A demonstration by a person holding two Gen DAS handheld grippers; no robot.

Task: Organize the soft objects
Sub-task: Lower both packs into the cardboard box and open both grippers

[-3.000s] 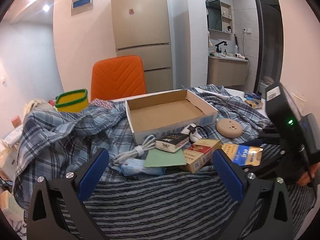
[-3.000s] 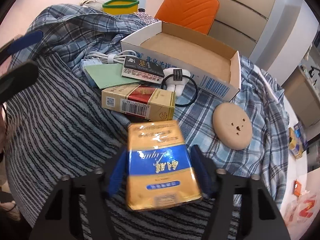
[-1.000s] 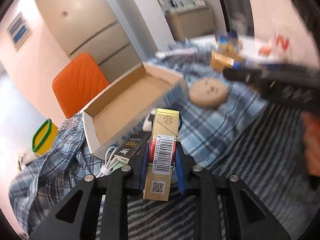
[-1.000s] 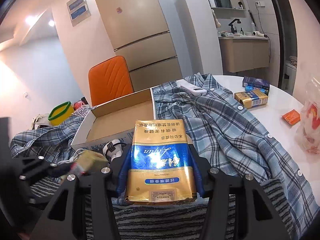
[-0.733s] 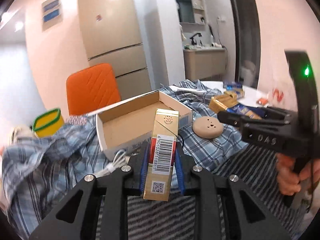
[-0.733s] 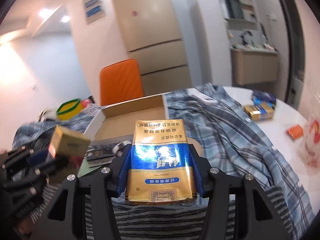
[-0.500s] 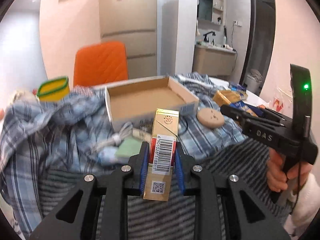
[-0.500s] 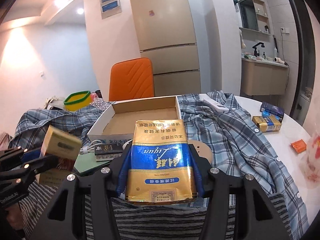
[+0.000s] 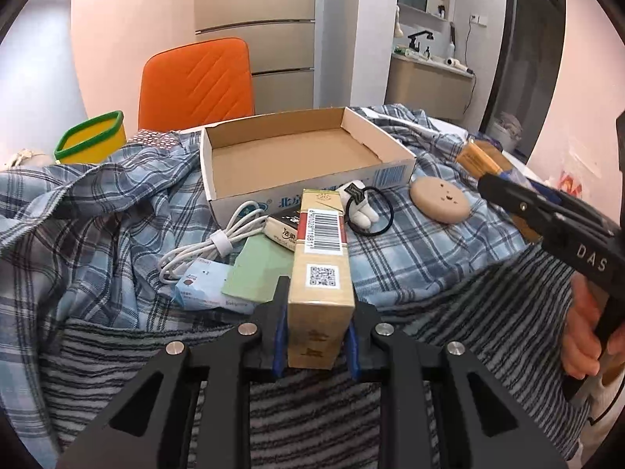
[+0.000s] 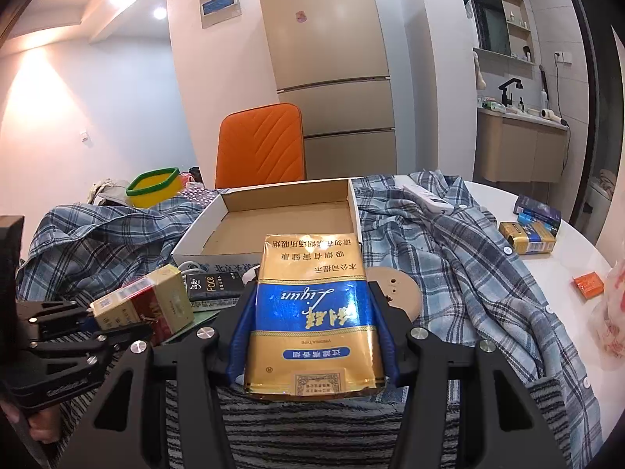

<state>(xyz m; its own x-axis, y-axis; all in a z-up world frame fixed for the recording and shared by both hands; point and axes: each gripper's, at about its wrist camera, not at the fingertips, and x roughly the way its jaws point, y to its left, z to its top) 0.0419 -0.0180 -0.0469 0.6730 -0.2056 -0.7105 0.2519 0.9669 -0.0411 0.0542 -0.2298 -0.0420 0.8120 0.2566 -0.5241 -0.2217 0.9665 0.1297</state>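
Both claws are pinching cartons: left claw (image 9: pixel 314 328) gripping a barcoded carton (image 9: pixel 321 265), right claw (image 10: pixel 312 336) a gold-blue pack (image 10: pixel 312 312), short of the cardboard box (image 9: pixel 297 179); slick packs could slip.

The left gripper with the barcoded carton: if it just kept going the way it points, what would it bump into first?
Most likely the front wall of the open cardboard box. The left gripper holds the carton pointing that way, just above a small dark pack. Depth is hard to judge, so the carton's tip might graze that pack first.

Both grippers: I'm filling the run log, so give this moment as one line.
left gripper: shut on gold-red carton | right gripper: shut on gold-blue pack | cardboard box: empty, ahead
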